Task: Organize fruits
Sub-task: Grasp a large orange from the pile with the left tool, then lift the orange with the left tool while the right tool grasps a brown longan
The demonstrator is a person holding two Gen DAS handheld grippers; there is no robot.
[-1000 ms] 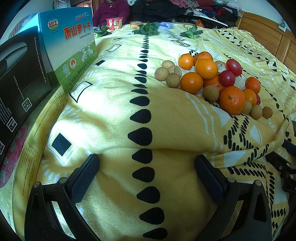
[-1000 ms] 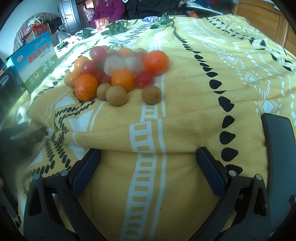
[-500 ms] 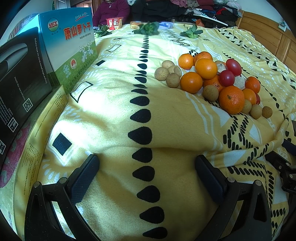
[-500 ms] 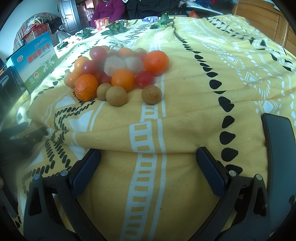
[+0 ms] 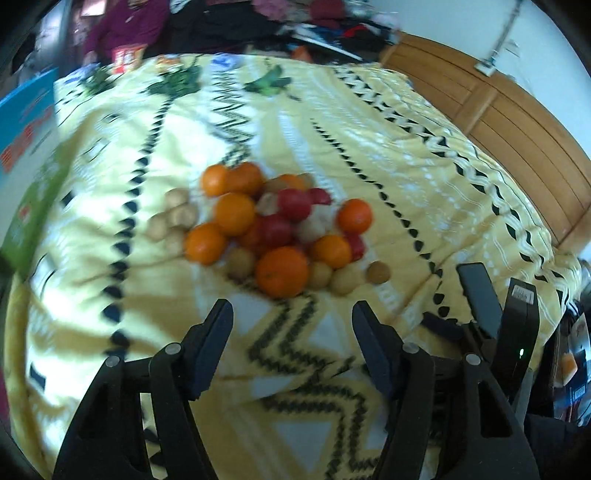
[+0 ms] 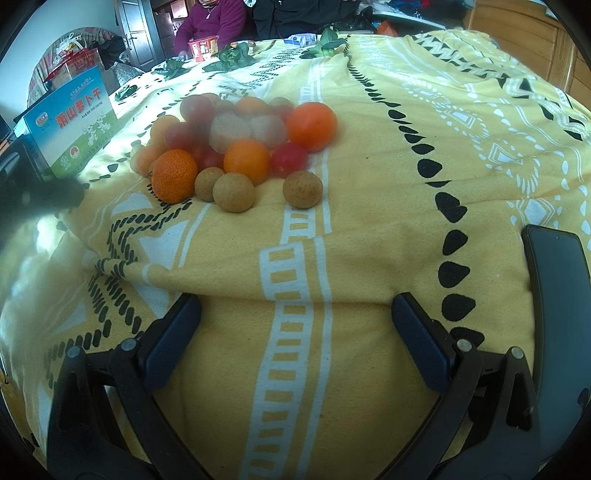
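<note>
A pile of mixed fruit lies on a yellow patterned bedspread (image 5: 369, 122): oranges (image 5: 282, 271), red cherry tomatoes (image 5: 293, 203) and small tan longans (image 5: 377, 272). The pile also shows in the right wrist view, with an orange (image 6: 174, 181), a tomato (image 6: 289, 159) and longans (image 6: 302, 189). My left gripper (image 5: 291, 314) is open and empty, raised just in front of the nearest orange. My right gripper (image 6: 295, 314) is open and empty, low on the bedspread (image 6: 480, 110), well short of the pile. It appears at the right of the left view (image 5: 480, 302).
A blue and green box (image 6: 74, 122) stands left of the fruit. A black phone (image 6: 561, 280) lies on the bedspread at the right. Green leaves (image 6: 232, 59) lie at the far end, near a seated person (image 6: 214, 22). A wooden headboard (image 5: 517, 122) runs along the right.
My left gripper has risen and swung right toward the fruit pile, which now lies straight ahead; its view is blurred by motion. The right gripper has not moved.
</note>
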